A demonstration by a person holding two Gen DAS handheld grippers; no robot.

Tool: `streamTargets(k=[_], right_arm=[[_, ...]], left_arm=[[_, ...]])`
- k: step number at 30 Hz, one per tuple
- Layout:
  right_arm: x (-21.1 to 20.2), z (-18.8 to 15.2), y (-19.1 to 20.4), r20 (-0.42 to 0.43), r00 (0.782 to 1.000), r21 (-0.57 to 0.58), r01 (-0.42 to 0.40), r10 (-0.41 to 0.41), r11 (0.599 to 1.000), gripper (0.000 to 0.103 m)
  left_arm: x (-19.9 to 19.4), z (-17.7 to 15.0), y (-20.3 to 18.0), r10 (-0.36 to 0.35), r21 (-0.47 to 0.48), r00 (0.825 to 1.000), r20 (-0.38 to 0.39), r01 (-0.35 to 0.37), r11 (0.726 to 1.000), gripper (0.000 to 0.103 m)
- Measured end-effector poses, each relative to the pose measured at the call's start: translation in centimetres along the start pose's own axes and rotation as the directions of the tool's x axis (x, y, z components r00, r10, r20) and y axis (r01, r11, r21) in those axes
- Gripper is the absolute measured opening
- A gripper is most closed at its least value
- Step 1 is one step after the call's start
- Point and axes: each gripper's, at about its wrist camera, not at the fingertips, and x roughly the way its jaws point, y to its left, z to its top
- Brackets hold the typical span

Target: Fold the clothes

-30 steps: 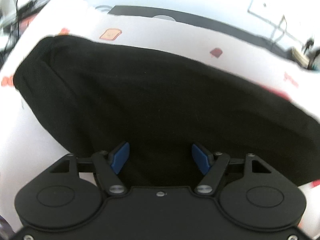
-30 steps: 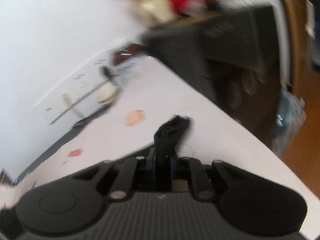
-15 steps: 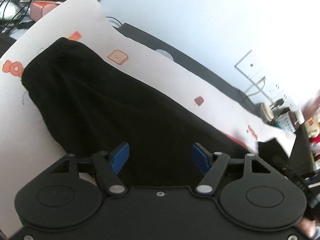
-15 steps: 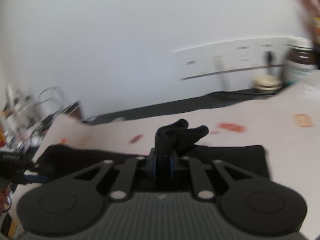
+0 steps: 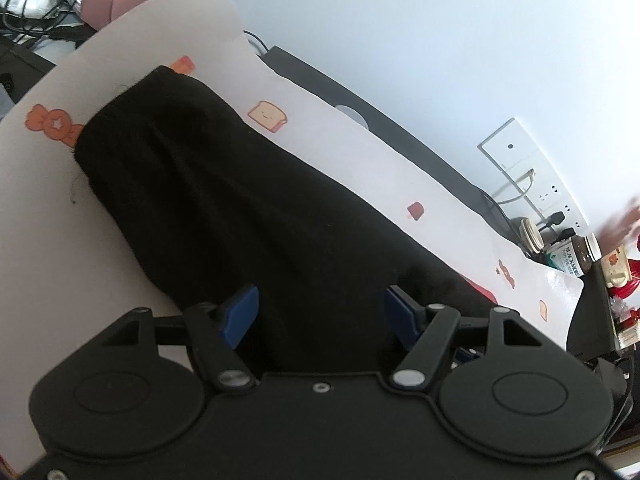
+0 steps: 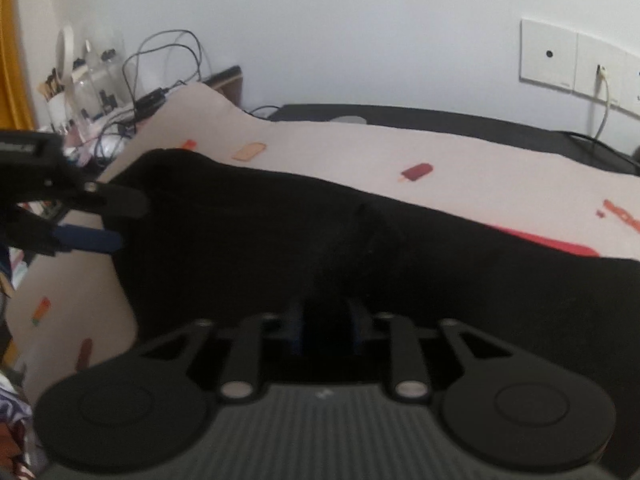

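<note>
Black garment (image 5: 248, 216) lies folded on the printed cloth (image 5: 360, 152) (cartoon food motifs). Left gripper (image 5: 320, 312) jaws stand apart above it. Right gripper (image 6: 323, 326) jaws have just been opening, fabric between them.

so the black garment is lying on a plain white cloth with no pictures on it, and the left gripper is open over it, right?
Not quite. The cloth under the black garment is not plain: it is printed with small pictures such as a slice of toast and ice lollies, as the left wrist view shows. The left gripper is indeed open over the garment.
</note>
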Motion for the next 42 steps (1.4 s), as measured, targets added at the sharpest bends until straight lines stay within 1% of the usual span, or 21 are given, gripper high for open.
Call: streamTargets(k=[1, 3, 5, 7, 8, 10, 12, 15, 17, 19, 20, 22, 24, 26, 27, 30, 33, 36, 38, 39, 42], right_arm=[[-0.1, 0.1, 0.3, -0.001, 1.000, -0.005, -0.017, 0.017, 1.000, 0.046], [-0.8, 0.5, 0.9, 0.017, 0.999, -0.027, -0.050, 0.050, 0.998, 0.046], [-2.1, 0.8, 1.0, 0.046, 0.996, -0.039, -0.070, 0.072, 0.997, 0.050], [-3.9, 1.1, 0.1, 0.088, 0.995, -0.026, -0.042, 0.044, 0.999, 0.054], [-4.9, 1.2, -1.0, 0.106, 0.994, 0.001, -0.011, 0.011, 1.000, 0.055], [-6.9, 0.8, -4.2, 0.132, 0.989, 0.108, 0.055, -0.069, 0.993, 0.056], [-8.5, -0.1, -8.2, 0.131, 0.979, 0.267, 0.119, -0.159, 0.956, 0.056], [-10.2, -2.5, -13.2, 0.064, 0.958, 0.471, 0.218, -0.279, 0.855, 0.056], [-11.2, -4.2, -15.3, 0.047, 0.953, 0.559, 0.223, -0.299, 0.799, 0.056], [-11.5, -5.1, -15.8, 0.033, 0.949, 0.585, 0.236, -0.313, 0.776, 0.056], [-11.5, -5.1, -15.3, 0.020, 0.940, 0.549, 0.274, -0.340, 0.789, 0.056], [-10.6, -4.2, -12.8, 0.027, 0.919, 0.388, 0.353, -0.393, 0.851, 0.056], [-9.6, -3.4, -10.2, 0.076, 0.925, 0.246, 0.344, -0.372, 0.906, 0.056], [-8.1, -2.6, -7.6, 0.109, 0.948, 0.126, 0.284, -0.298, 0.950, 0.055], [-7.2, -2.3, -6.4, 0.110, 0.956, 0.062, 0.268, -0.273, 0.961, 0.055], [-4.5, -1.9, -3.3, 0.105, 0.963, -0.110, 0.260, -0.248, 0.959, 0.055], [-2.4, -2.0, -1.4, 0.050, 0.972, -0.223, 0.234, -0.229, 0.946, 0.055], [-2.8, -2.3, -0.4, 0.033, 0.992, -0.240, 0.126, -0.122, 0.963, 0.055], [-3.3, -2.5, 0.2, 0.020, 0.999, -0.246, 0.050, -0.047, 0.968, 0.055], [-3.1, -2.6, 0.5, -0.007, 0.999, -0.261, 0.034, -0.037, 0.965, 0.055], [-3.4, -3.1, 0.2, -0.045, 0.999, -0.232, -0.018, 0.008, 0.973, 0.055]], left_arm=[[0.2, 0.0, -0.2, -0.004, 0.006, 1.000, -0.005, 0.004, 1.000, 0.070], [0.7, 0.1, -0.6, -0.010, 0.018, 1.000, -0.014, 0.011, 1.000, 0.071], [1.1, 0.1, -0.9, -0.014, 0.029, 1.000, -0.024, 0.015, 0.999, 0.071], [1.4, 0.0, -1.2, -0.015, 0.042, 0.999, -0.031, 0.016, 0.999, 0.071], [1.6, 0.0, -1.3, -0.013, 0.046, 0.999, -0.035, 0.015, 0.999, 0.071], [1.9, -0.1, -1.3, -0.008, 0.050, 0.999, -0.041, 0.010, 0.999, 0.071], [2.2, -0.2, -1.1, 0.004, 0.049, 0.999, -0.047, -0.002, 0.999, 0.071], [2.6, -0.3, -1.2, 0.027, 0.052, 0.998, -0.056, -0.024, 0.998, 0.071], [2.9, -0.4, -2.0, 0.018, 0.077, 0.998, -0.063, -0.013, 0.997, 0.071], [3.4, -0.6, -3.4, -0.003, 0.123, 0.997, -0.071, 0.012, 0.992, 0.071], [3.6, -0.6, -4.2, -0.011, 0.148, 0.998, -0.069, 0.021, 0.989, 0.071], [3.9, -0.8, -5.5, -0.016, 0.175, 0.998, -0.056, 0.026, 0.984, 0.071], [4.2, -0.7, -6.0, -0.012, 0.170, 0.999, -0.051, 0.021, 0.985, 0.071], [4.5, -0.7, -6.1, 0.014, 0.162, 0.999, -0.051, -0.005, 0.987, 0.071], [4.6, -0.7, -6.0, 0.029, 0.159, 0.998, -0.052, -0.021, 0.987, 0.071], [4.6, -0.8, -5.2, 0.067, 0.143, 0.996, -0.055, -0.058, 0.988, 0.071], [4.2, -0.8, -4.4, 0.092, 0.128, 0.995, -0.051, -0.084, 0.988, 0.071], [3.9, -1.0, -3.7, 0.104, 0.114, 0.993, -0.047, -0.098, 0.989, 0.071], [3.9, -1.1, -3.4, 0.112, 0.107, 0.993, -0.050, -0.106, 0.989, 0.071], [4.1, -1.2, -3.3, 0.114, 0.104, 0.992, -0.052, -0.108, 0.989, 0.071], [4.5, -1.5, -3.7, 0.107, 0.106, 0.992, -0.060, -0.100, 0.989, 0.071]])
